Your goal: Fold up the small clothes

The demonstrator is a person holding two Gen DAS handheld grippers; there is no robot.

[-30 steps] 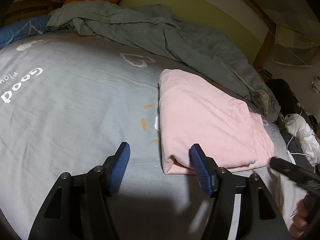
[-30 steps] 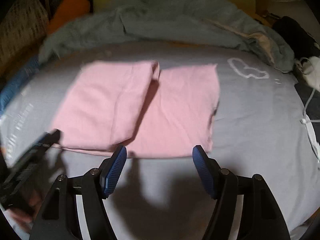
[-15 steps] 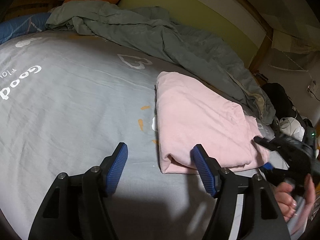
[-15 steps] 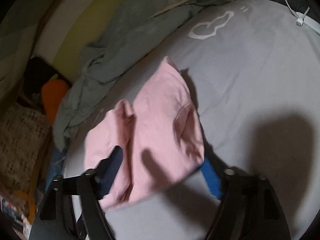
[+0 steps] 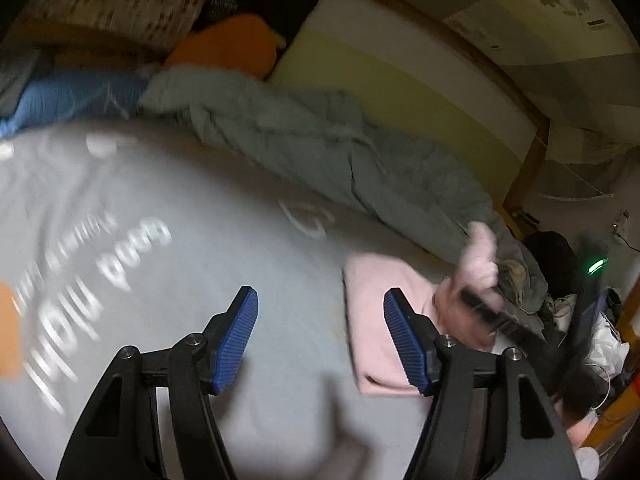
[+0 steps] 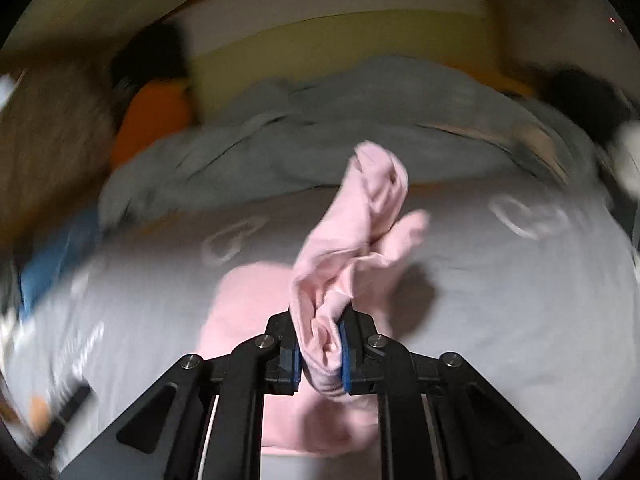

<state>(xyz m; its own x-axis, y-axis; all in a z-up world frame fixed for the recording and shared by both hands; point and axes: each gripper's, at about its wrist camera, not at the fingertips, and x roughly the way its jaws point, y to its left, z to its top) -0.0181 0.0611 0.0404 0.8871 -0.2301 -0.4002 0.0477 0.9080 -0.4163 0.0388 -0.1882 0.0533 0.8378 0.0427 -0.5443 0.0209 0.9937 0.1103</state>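
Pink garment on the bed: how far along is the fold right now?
Done: most of the pink garment lies in a folded stack on the grey sheet. In hand: the right gripper is closing on a bunched end lifted off the bed. Left: lay that end over and flatten; the left gripper is open, holding nothing.

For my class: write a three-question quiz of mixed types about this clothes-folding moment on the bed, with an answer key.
1. True or false: the right gripper has pink cloth between its fingers.
2. Multiple choice: what lies between the left gripper's fingers? A) pink garment B) only grey bedsheet C) orange pillow
3. Short answer: what lies bunched along the far side of the bed, behind the pink garment?

Key:
1. True; its fingers are closing on a bunched part, lifted off the grey bedsheet.
2. B; they stand apart, holding nothing.
3. A crumpled grey-green duvet.
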